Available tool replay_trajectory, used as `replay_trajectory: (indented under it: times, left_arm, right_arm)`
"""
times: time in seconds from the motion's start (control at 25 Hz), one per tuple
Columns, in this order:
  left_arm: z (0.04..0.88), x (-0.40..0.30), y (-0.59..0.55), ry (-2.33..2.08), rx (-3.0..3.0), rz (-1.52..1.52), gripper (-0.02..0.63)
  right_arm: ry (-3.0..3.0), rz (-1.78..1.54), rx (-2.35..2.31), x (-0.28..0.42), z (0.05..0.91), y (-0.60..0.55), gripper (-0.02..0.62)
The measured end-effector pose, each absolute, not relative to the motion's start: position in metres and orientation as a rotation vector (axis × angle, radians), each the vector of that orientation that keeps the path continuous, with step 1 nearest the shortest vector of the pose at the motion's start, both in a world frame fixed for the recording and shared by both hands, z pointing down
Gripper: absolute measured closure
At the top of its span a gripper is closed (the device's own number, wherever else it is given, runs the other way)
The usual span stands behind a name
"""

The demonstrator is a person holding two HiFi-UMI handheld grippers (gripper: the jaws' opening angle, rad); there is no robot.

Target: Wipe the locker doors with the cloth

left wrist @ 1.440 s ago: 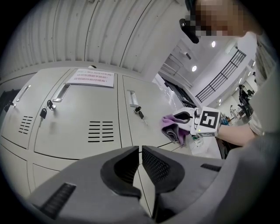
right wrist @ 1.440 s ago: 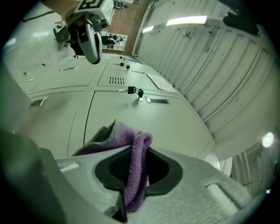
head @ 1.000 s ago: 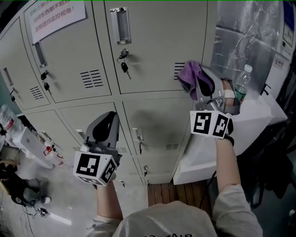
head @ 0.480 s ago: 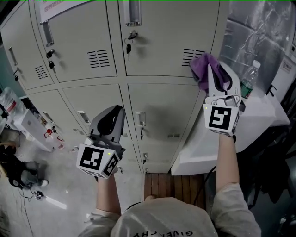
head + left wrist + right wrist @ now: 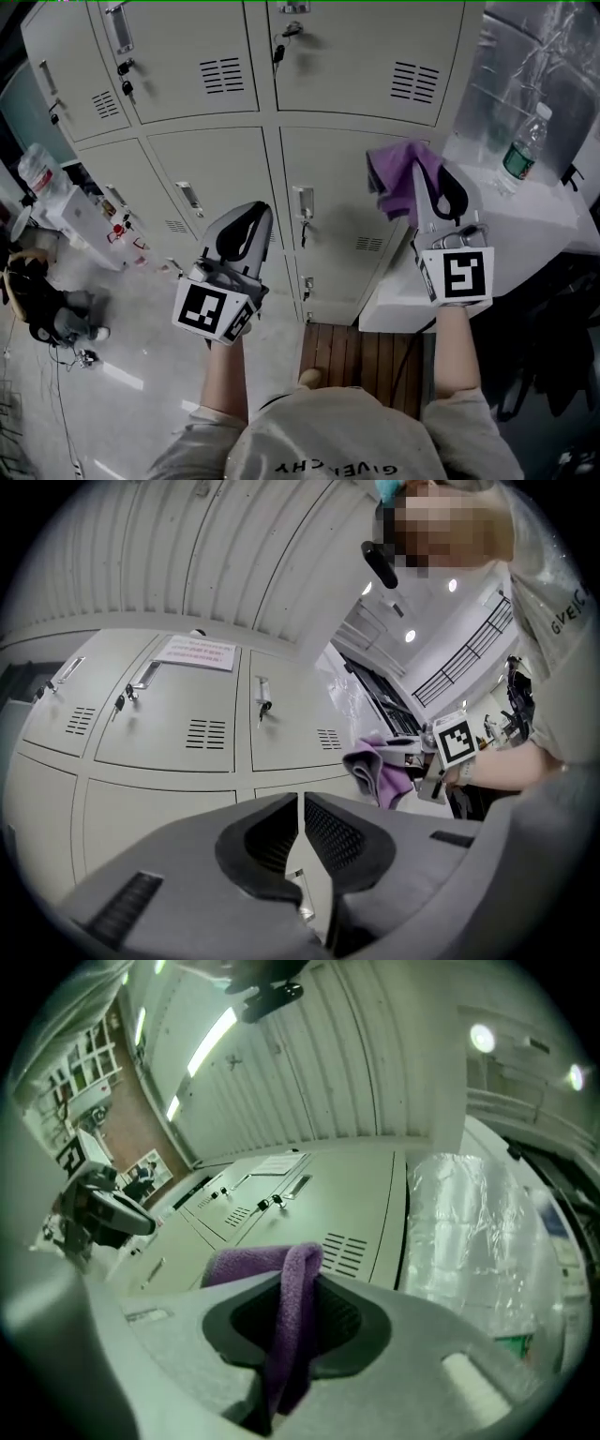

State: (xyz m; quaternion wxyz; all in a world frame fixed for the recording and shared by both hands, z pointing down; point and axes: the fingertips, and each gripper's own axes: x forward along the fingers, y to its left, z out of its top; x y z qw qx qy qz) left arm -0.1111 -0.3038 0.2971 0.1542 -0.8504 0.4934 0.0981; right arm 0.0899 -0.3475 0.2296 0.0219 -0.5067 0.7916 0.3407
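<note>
A bank of pale grey locker doors (image 5: 211,159) fills the head view, with a white ledge (image 5: 525,220) at the right carrying a plastic bottle (image 5: 521,148) and a strip of wooden flooring (image 5: 352,352) below. In this view the right gripper (image 5: 424,174) is raised near the middle-row door by the ledge, and a purple cloth (image 5: 392,178) bunches out from its tips toward the locker face; whether the cloth touches the door cannot be told. The left gripper (image 5: 251,214) hangs lower and to the left, well apart from the cloth. In the left gripper view its jaws (image 5: 302,803) are pressed almost together, only a thin slit between them and nothing in it; beyond them are the locker doors (image 5: 159,733), and the cloth (image 5: 370,772) shows off to the right. In the right gripper view the jaws (image 5: 302,1288) pinch the cloth (image 5: 289,1312), a fold running down between them and more spilling left over the tips, with the locker doors (image 5: 352,1190) ahead and crinkled plastic sheeting (image 5: 469,1222) to the right.
</note>
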Motion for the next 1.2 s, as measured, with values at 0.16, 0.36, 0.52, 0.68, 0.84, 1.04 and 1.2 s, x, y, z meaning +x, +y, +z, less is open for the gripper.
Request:
replay_trajectory:
  times: [0.16, 0.36, 0.52, 0.68, 0.84, 1.04, 1.2]
  left_arm:
    - [0.311, -0.119, -0.289, 1.472, -2.438, 0.293, 0.588]
    - [0.335, -0.131, -0.273, 1.565, -2.445, 0.336, 0.588]
    - [0.357, -0.130, -0.258, 1.583, -2.460, 0.292, 0.588]
    - [0.373, -0.135, -0.248, 1.622, -2.449, 0.308, 0.588]
    - [0.395, -0.138, -0.237, 1.655, -2.449, 0.286, 0.588]
    - [0.409, -0.137, -0.226, 1.664, -2.445, 0.235, 0.588]
    - [0.409, -0.136, -0.220, 1.659, -2.429, 0.213, 0.588]
  right_arm:
    - [2.506, 0.933, -1.536, 0.087, 0.266, -0.332, 0.538]
    - [2.547, 0.805, -1.521, 0.086, 0.308, -0.312, 0.540]
    - [2.580, 0.719, -1.498, 0.086, 0.338, -0.297, 0.540]
    - [2.631, 0.705, -1.476, 0.087, 0.364, -0.285, 0.540]
    - [2.661, 0.655, -1.484, 0.093, 0.391, -0.277, 0.540]
    - [2.679, 0.598, -1.483, 0.101, 0.410, -0.268, 0.541]
    - [2.671, 0.575, -1.483, 0.107, 0.412, -0.263, 0.541]
